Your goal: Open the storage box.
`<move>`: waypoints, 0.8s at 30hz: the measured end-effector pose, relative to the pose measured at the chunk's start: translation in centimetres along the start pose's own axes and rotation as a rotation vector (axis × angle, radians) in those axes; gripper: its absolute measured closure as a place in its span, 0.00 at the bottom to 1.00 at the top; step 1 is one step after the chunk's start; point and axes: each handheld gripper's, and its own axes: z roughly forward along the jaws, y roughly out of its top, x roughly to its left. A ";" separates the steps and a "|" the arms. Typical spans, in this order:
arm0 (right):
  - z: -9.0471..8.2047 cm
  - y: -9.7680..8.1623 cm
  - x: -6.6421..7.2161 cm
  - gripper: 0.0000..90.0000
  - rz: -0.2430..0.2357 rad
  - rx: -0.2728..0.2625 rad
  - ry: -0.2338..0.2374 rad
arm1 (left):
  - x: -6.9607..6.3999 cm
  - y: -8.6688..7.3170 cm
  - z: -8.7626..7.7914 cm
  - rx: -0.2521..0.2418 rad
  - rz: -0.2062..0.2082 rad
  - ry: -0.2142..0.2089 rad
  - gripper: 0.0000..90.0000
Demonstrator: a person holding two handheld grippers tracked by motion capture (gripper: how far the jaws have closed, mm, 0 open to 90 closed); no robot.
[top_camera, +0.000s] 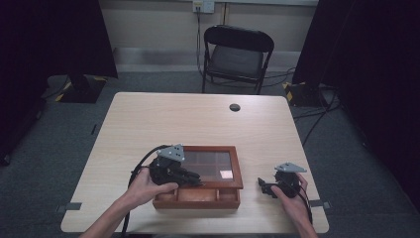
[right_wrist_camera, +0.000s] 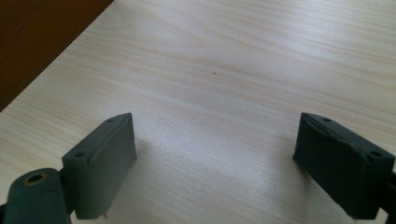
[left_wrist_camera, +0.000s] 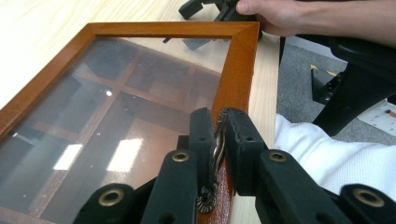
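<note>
Glazed lid of wooden box held by its brass handle.
Left gripper jaws were clamped on the handle; glass fragile, frame rigid. Right gripper jaws stood wide, empty, beside the box.

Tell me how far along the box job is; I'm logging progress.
Done: the left tool is clamped on the brass handle at the front edge of the glass lid, which looks lifted off the wooden box. In hand: swinging the lid. The right tool rests open on the table. Which way the lid is going can't be told.
</note>
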 end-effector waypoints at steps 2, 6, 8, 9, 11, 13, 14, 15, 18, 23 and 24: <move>0.0 0.0 0.0 0.13 0.000 0.000 0.000 | 0.1 0.1 -0.1 -0.004 -0.001 -0.005 0.90; 0.0 0.0 0.0 0.13 0.000 0.000 0.000 | 0.0 0.5 -0.3 -0.002 0.005 0.006 0.90; 0.0 0.0 0.0 0.13 0.000 0.000 0.000 | 0.2 0.8 -0.4 0.006 0.012 0.003 0.90; 0.0 0.0 0.0 0.13 0.000 0.000 0.000 | 0.2 0.9 -0.4 0.005 0.011 -0.001 0.90; 0.0 0.0 0.0 0.13 0.000 0.000 0.000 | 0.3 1.0 -0.5 0.013 0.007 -0.003 0.90; 0.0 0.0 0.0 0.13 0.000 0.000 0.000 | 0.3 1.1 -0.5 0.013 0.003 0.001 0.90; 0.0 0.0 0.0 0.13 0.000 0.000 0.000 | 0.3 1.1 -0.6 0.007 0.004 0.000 0.90; 0.0 0.0 0.0 0.13 0.000 0.000 0.000 | 0.3 1.2 -0.6 0.002 0.004 0.002 0.90; 0.0 0.0 0.0 0.13 0.000 0.000 0.000 | 0.4 1.3 -0.6 -0.001 0.002 -0.002 0.90; 0.0 0.0 0.0 0.13 0.000 0.000 0.000 | 0.6 1.9 -0.9 0.002 0.007 0.004 0.91; 0.0 0.0 0.0 0.13 0.000 0.000 0.000 | 0.6 1.9 -1.0 0.002 0.009 0.009 0.91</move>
